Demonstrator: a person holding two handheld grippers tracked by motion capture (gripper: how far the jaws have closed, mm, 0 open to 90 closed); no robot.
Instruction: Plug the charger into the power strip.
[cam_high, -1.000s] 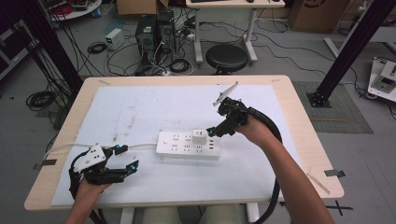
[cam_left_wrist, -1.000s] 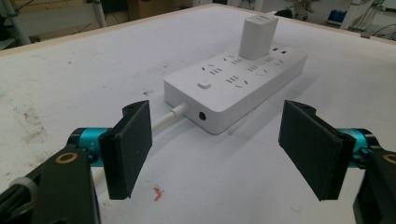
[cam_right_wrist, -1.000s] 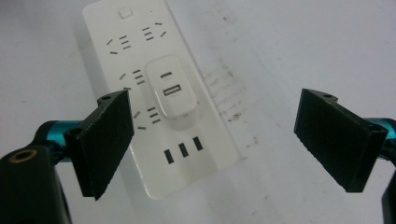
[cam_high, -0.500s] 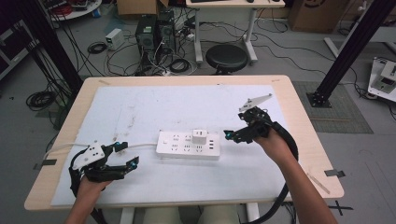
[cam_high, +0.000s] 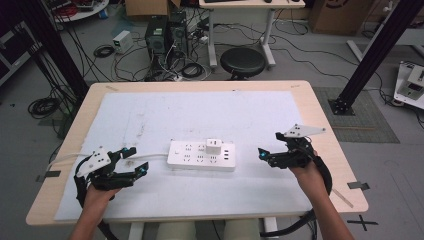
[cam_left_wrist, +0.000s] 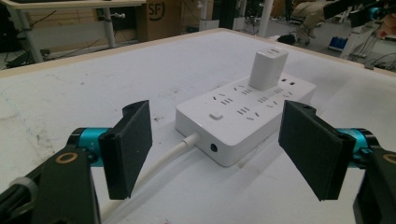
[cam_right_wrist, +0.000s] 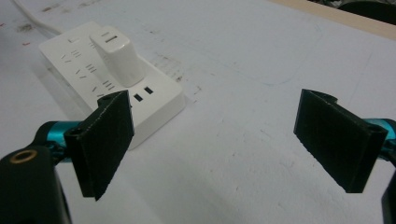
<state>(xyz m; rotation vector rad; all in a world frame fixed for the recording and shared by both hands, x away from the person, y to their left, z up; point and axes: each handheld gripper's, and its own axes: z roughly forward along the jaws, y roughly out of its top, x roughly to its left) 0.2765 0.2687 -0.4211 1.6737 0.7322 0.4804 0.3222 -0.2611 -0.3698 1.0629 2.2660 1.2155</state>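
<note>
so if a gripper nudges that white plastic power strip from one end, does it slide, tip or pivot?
The white plastic power strip lies flat and low on the white mat, so it probably slides, not tips. Its white cable leaves one end, so it may drag and pivot the strip. The white cube charger stands upright in a socket and looks likelier to rock.

A grey floor (cam_high: 300, 65) strewn with cables lies beyond the wooden table (cam_high: 320, 115). A round black stool (cam_high: 243, 62) stands by a white desk (cam_high: 240, 10), near what look like 2 computer towers (cam_high: 167, 35)

From my left claw's view I read "SF" printed on a cardboard box (cam_left_wrist: 161, 14) standing beyond the desk's far edge.
</note>
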